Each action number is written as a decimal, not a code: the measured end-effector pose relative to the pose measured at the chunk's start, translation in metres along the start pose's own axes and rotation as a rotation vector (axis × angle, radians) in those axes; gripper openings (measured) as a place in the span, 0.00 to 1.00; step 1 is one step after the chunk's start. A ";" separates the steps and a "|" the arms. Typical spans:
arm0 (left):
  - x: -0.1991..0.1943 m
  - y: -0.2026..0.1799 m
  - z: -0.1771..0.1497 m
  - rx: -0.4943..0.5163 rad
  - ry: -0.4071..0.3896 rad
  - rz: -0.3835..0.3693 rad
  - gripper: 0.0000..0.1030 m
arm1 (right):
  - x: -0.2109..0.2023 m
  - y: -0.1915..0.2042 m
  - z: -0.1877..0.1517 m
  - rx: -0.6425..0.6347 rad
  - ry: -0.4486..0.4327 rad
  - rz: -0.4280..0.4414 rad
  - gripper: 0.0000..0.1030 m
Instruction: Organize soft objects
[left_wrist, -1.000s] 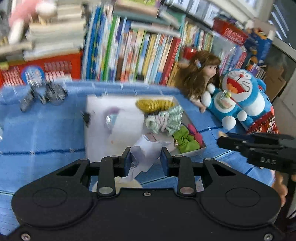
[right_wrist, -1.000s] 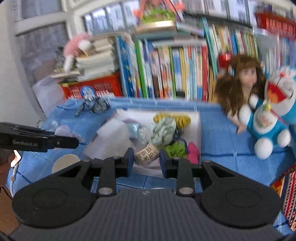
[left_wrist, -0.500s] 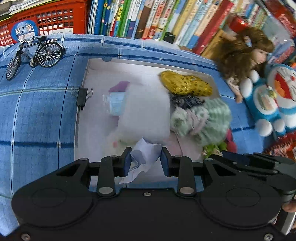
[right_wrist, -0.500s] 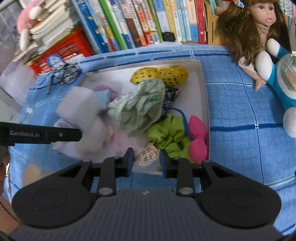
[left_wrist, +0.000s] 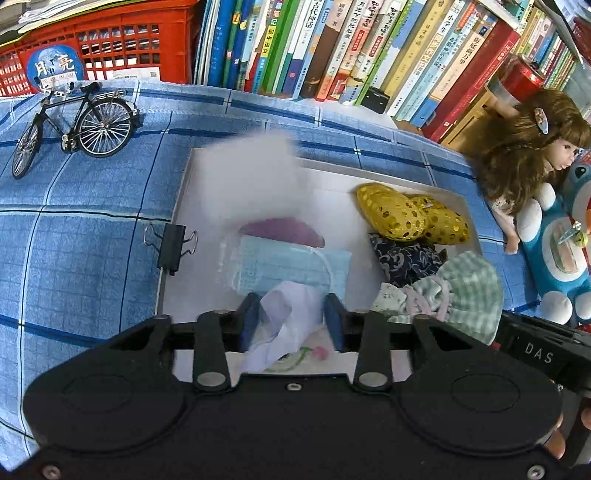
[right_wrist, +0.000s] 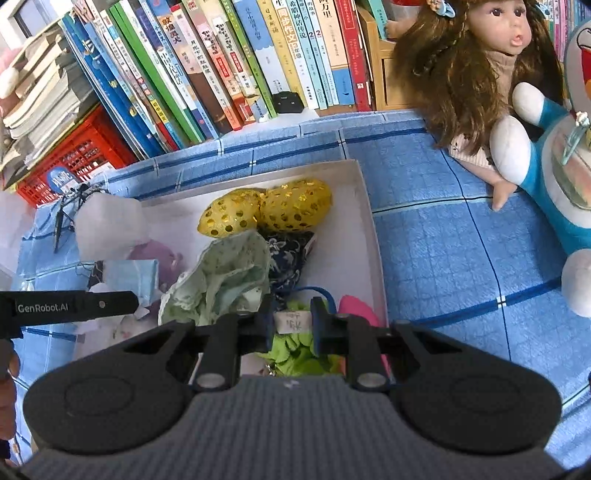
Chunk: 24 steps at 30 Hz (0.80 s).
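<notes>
A white tray (left_wrist: 332, 177) on the blue checked cloth holds a yellow sequinned pouch (left_wrist: 406, 218), a dark floral pouch (left_wrist: 406, 258), a green checked cloth (left_wrist: 461, 288), a blue face mask (left_wrist: 291, 266) and a green scrunchie (right_wrist: 295, 350). My left gripper (left_wrist: 291, 321) hangs over the tray's near left part. Its jaws are opening, and a crumpled white cloth (left_wrist: 288, 317) still fills the gap between them. My right gripper (right_wrist: 291, 321) is over the near right part, its jaws closing on a small white labelled packet (right_wrist: 291, 320). A blurred white sheet (left_wrist: 247, 177) covers the far left corner.
A doll (left_wrist: 528, 147) and a blue plush cat (left_wrist: 565, 251) stand right of the tray. A model bicycle (left_wrist: 77, 125) and a binder clip (left_wrist: 171, 243) are on its left. Books (left_wrist: 332, 48) and a red crate (left_wrist: 110, 48) line the back.
Both grippers came down and closer over the tray. The left jaws widened a little around the white cloth and the right jaws narrowed on the packet. The blurred white sheet shifted toward the far left corner.
</notes>
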<state>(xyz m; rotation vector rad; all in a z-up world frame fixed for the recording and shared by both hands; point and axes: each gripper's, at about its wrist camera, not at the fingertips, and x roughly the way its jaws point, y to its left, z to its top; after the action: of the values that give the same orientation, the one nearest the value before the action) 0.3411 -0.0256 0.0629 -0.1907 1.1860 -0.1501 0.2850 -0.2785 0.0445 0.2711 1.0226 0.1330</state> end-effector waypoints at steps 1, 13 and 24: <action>-0.001 0.000 0.000 -0.001 -0.002 0.002 0.47 | -0.001 -0.001 0.000 0.004 -0.014 0.005 0.24; -0.028 -0.010 -0.010 0.026 -0.042 -0.015 0.74 | -0.025 -0.002 -0.004 0.023 -0.122 0.068 0.57; -0.072 -0.029 -0.041 0.115 -0.176 0.026 0.74 | -0.066 0.017 -0.030 -0.084 -0.228 0.079 0.68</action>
<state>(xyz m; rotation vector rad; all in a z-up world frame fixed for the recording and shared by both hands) 0.2763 -0.0407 0.1197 -0.0851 1.0016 -0.1747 0.2255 -0.2734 0.0888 0.2436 0.7784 0.2111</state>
